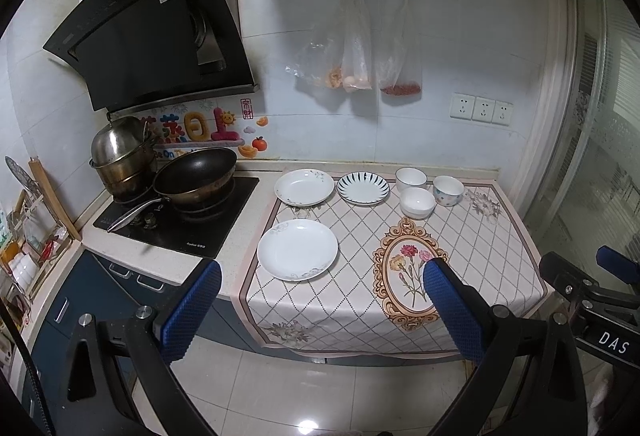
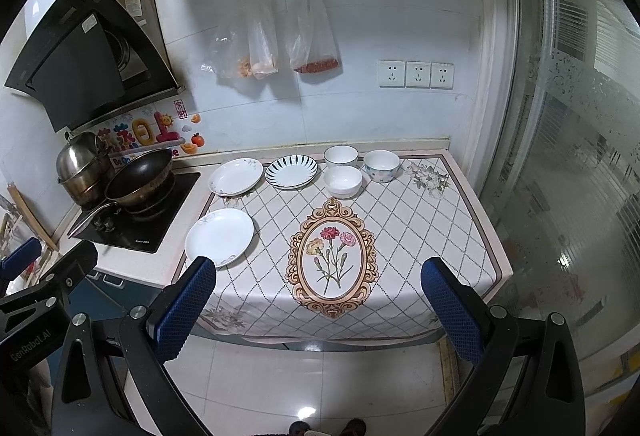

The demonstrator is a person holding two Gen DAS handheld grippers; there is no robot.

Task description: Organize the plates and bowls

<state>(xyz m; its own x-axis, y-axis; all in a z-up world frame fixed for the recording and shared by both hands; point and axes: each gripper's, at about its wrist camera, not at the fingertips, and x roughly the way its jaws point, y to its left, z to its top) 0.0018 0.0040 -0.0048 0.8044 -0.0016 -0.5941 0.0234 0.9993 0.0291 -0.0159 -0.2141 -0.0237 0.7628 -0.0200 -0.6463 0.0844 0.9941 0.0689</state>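
Observation:
On the patterned cloth (image 1: pixel 480 236) lie a white plate (image 1: pixel 297 249) at the front left, a white plate (image 1: pixel 304 187) behind it, and a blue-striped plate (image 1: pixel 363 187). Three bowls stand at the back: two white (image 1: pixel 411 178) (image 1: pixel 417 201) and one dotted (image 1: pixel 448 189). The right wrist view shows the same plates (image 2: pixel 219 237) (image 2: pixel 235 176) (image 2: pixel 291 171) and bowls (image 2: pixel 340 155) (image 2: pixel 342 181) (image 2: pixel 381 165). My left gripper (image 1: pixel 322 272) and right gripper (image 2: pixel 318 270) are both open and empty, held back from the counter's front edge.
A hob (image 1: pixel 180 216) with a black wok (image 1: pixel 196 176) and a steel pot (image 1: pixel 120 156) stands left of the cloth. A range hood (image 1: pixel 152 36) hangs above it. Plastic bags (image 1: pixel 356 52) hang on the wall. A glass door (image 2: pixel 568 156) is at the right.

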